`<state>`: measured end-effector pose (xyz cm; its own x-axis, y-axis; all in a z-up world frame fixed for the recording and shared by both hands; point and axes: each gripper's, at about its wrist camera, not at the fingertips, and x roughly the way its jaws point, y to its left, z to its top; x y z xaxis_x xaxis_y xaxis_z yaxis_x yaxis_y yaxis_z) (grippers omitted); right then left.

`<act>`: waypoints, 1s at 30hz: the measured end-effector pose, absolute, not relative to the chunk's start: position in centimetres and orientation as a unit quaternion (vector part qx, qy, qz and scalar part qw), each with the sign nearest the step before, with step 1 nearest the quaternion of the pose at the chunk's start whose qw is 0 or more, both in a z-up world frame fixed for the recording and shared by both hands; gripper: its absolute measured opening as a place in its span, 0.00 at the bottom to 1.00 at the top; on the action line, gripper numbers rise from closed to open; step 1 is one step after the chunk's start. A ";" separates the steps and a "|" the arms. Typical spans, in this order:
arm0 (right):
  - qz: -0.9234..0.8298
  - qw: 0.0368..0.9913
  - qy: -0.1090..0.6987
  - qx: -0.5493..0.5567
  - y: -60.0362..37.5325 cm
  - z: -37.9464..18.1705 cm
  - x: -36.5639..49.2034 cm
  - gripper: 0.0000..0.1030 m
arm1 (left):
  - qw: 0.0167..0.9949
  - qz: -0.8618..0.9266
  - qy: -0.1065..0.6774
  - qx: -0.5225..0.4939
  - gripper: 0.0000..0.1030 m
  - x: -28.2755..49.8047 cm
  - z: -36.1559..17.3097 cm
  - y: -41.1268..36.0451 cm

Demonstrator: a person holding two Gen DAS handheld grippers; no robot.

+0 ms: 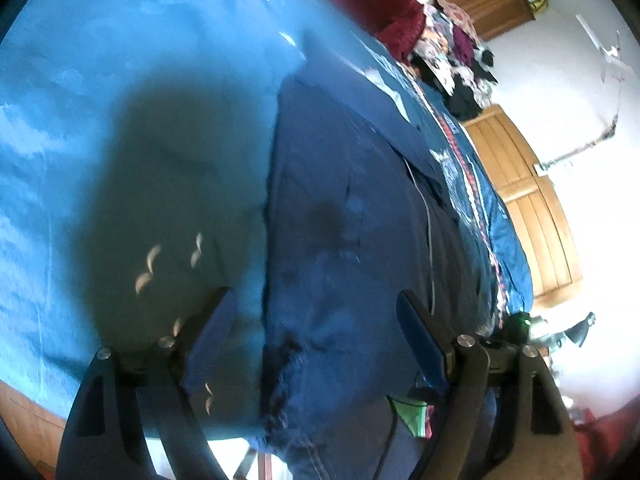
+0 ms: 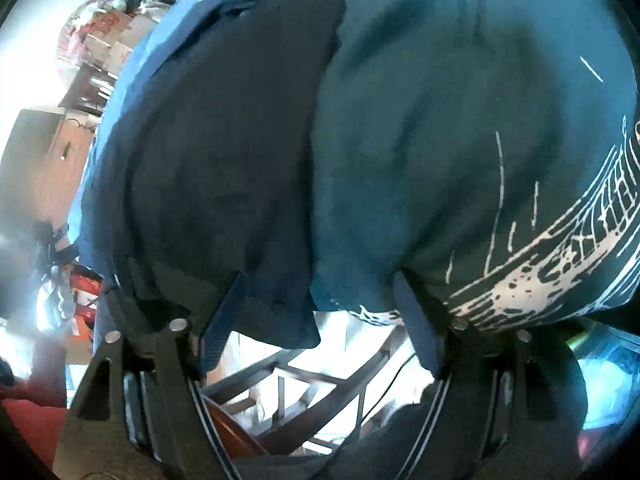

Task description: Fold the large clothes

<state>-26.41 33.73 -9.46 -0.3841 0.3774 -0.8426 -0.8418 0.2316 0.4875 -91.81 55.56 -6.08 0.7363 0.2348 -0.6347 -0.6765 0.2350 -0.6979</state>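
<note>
A dark navy garment (image 1: 352,216) lies spread on a blue bed sheet (image 1: 120,80), with its frayed hem (image 1: 280,376) at the near edge of the bed. My left gripper (image 1: 316,320) hangs open just above that hem, one finger over the sheet and the other over the cloth. In the right wrist view the same navy garment (image 2: 224,140) lies beside the teal sheet (image 2: 440,100), and a corner of it (image 2: 288,320) droops over the bed edge. My right gripper (image 2: 320,304) is open around that edge, with nothing pinched between its fingers.
A pile of clothes with a dark red piece (image 1: 384,12) sits at the far end of the bed. Wooden doors (image 1: 532,200) stand on the right. A white print (image 2: 560,256) marks the sheet. A wooden chair frame (image 2: 304,384) shows below the bed edge.
</note>
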 end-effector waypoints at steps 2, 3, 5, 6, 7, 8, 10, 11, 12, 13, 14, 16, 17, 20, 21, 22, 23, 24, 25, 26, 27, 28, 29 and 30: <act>0.589 0.516 0.592 -0.192 33.7 -9.3 -26.5 0.82 | 0.756 0.296 0.206 -0.547 0.82 -92.1 -6.2 55.3; 0.590 0.513 0.592 -0.196 33.9 -9.3 -26.5 0.82 | 0.754 0.296 0.206 -0.549 0.82 -92.3 -6.2 55.1; 0.590 0.505 0.595 -0.208 34.0 -9.3 -26.8 0.82 | 0.754 0.297 0.206 -0.549 0.82 -92.9 -6.1 54.8; 0.589 0.501 0.598 -0.213 34.1 -9.4 -27.1 0.81 | 0.753 0.300 0.207 -0.547 0.82 -92.9 -6.0 54.7; 0.587 0.497 0.600 -0.220 34.1 -9.6 -27.2 0.81 | 0.753 0.301 0.211 -0.546 0.82 -93.1 -6.0 54.5; 0.587 0.497 0.598 -0.224 34.0 -9.4 -27.6 0.81 | 0.752 0.301 0.217 -0.545 0.82 -93.1 -6.0 54.3; 0.585 0.498 0.598 -0.229 33.3 -9.8 -27.8 0.81 | 0.753 0.296 0.233 -0.539 0.82 -92.9 -6.1 53.8; 0.580 0.502 0.598 -0.232 33.3 -10.0 -27.8 0.81 | 0.754 0.296 0.249 -0.532 0.82 -92.6 -6.2 53.5; 0.579 0.504 0.598 -0.231 33.3 -10.2 -27.9 0.81 | 0.753 0.297 0.261 -0.525 0.82 -92.2 -6.3 53.3; 0.578 0.504 0.600 -0.230 33.2 -10.2 -28.1 0.81 | 0.754 0.296 0.269 -0.521 0.81 -92.0 -6.4 53.1; 0.576 0.503 0.602 -0.230 33.0 -10.4 -28.3 0.80 | 0.755 0.297 0.274 -0.516 0.81 -91.7 -6.3 53.0; 0.577 0.502 0.602 -0.232 33.0 -10.7 -28.4 0.79 | 0.762 0.288 0.278 -0.509 0.72 -91.1 -6.2 52.9; 0.577 0.503 0.599 -0.235 33.0 -10.7 -28.4 0.79 | 0.766 0.279 0.279 -0.508 0.69 -90.7 -6.2 52.8; 0.575 0.505 0.599 -0.234 32.7 -10.9 -28.2 0.79 | 0.771 0.266 0.297 -0.496 0.64 -89.5 -6.4 52.6; 0.573 0.507 0.600 -0.233 32.7 -11.0 -28.2 0.79 | 0.771 0.268 0.302 -0.493 0.64 -89.3 -6.5 52.7; 0.572 0.507 0.601 -0.232 32.8 -11.0 -28.1 0.79 | 0.770 0.266 0.297 -0.499 0.64 -89.3 -6.6 52.8; 0.574 0.505 0.602 -0.230 32.9 -10.9 -28.2 0.79 | 0.768 0.265 0.290 -0.505 0.64 -89.5 -6.7 53.0; 0.575 0.504 0.603 -0.227 32.9 -10.8 -28.4 0.79 | 0.768 0.264 0.286 -0.510 0.64 -89.6 -6.7 53.1; 0.580 0.499 0.604 -0.223 32.9 -10.5 -28.6 0.79 | 0.767 0.262 0.283 -0.512 0.64 -89.7 -6.7 53.1; 0.586 0.494 0.603 -0.222 32.9 -10.2 -28.7 0.78 | 0.767 0.263 0.283 -0.512 0.64 -89.8 -6.6 53.1; 0.591 0.492 0.600 -0.221 32.8 -9.8 -29.0 0.78 | 0.767 0.262 0.283 -0.512 0.64 -89.9 -6.6 53.1; 0.596 0.490 0.596 -0.222 32.7 -9.5 -29.3 0.78 | 0.767 0.263 0.283 -0.512 0.64 -89.8 -6.6 53.0; 0.599 0.487 0.595 -0.224 32.7 -9.4 -29.5 0.78 | 0.768 0.263 0.282 -0.512 0.64 -89.8 -6.6 53.0; 0.599 0.485 0.596 -0.226 32.7 -9.6 -29.7 0.78 | 0.768 0.263 0.280 -0.513 0.64 -89.8 -6.7 53.0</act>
<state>-29.68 32.71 -9.58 -0.4277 0.3128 -0.8481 -0.8500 0.1800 0.4950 -89.81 53.03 -6.65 0.7046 0.1158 -0.7001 -0.6911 0.3357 -0.6401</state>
